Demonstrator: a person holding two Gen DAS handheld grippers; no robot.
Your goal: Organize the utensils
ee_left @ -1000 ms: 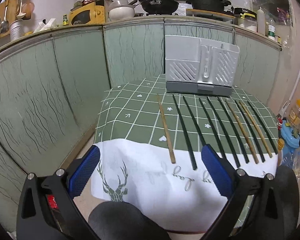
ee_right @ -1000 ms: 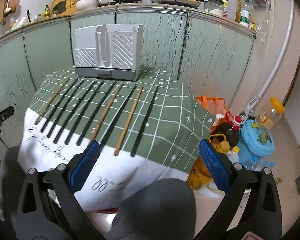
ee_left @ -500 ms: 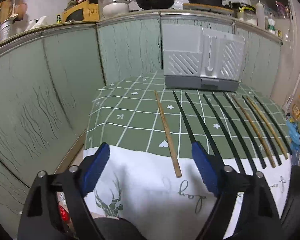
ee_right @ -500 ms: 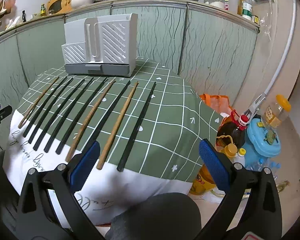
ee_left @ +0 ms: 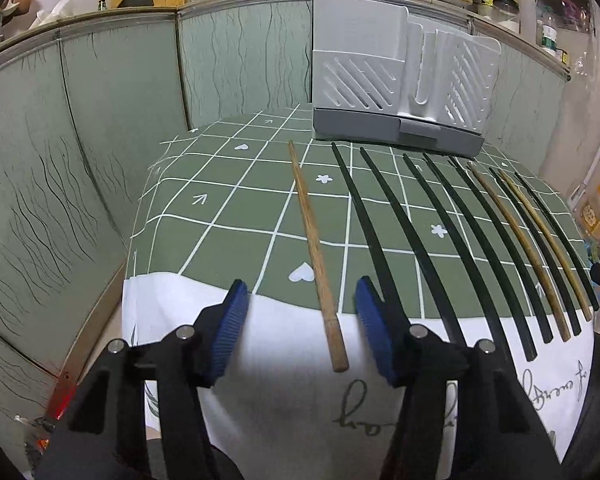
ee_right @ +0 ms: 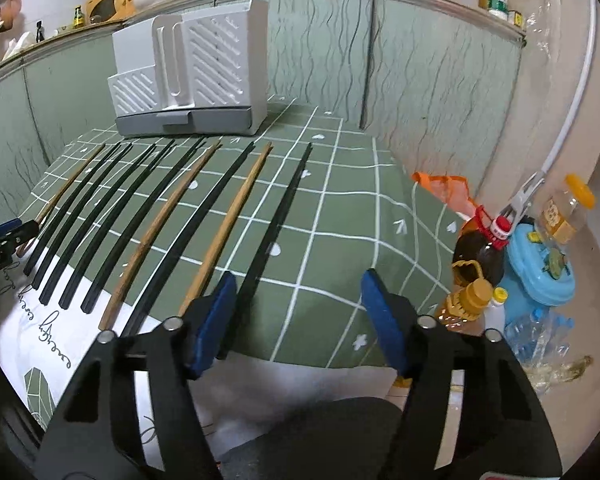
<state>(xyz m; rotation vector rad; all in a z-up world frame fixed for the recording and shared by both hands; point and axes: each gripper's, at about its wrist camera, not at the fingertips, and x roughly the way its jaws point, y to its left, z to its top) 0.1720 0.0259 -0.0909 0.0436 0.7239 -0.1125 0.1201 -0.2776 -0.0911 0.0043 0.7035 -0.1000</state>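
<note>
Several black and wooden chopsticks lie side by side on a green checked tablecloth [ee_left: 220,216]. A white and grey utensil holder [ee_left: 400,92] stands at the table's far end; it also shows in the right wrist view [ee_right: 192,80]. My left gripper [ee_left: 302,300] is open, its blue pads on either side of the near end of the leftmost wooden chopstick [ee_left: 314,248], not touching it. My right gripper [ee_right: 298,290] is open above the table's near right edge, its left pad beside the rightmost black chopstick [ee_right: 278,232].
Green cabinet panels wall in the table behind and at both sides. On the floor to the right stand a dark bottle [ee_right: 480,248], a blue container [ee_right: 540,268], a jar [ee_right: 566,208] and an orange bag [ee_right: 444,188]. A white cloth [ee_left: 284,344] covers the table's near edge.
Both grippers have moved forward and down toward the table. The left one now straddles the leftmost wooden chopstick's near end; the right one has closed in on the rightmost black chopstick.
</note>
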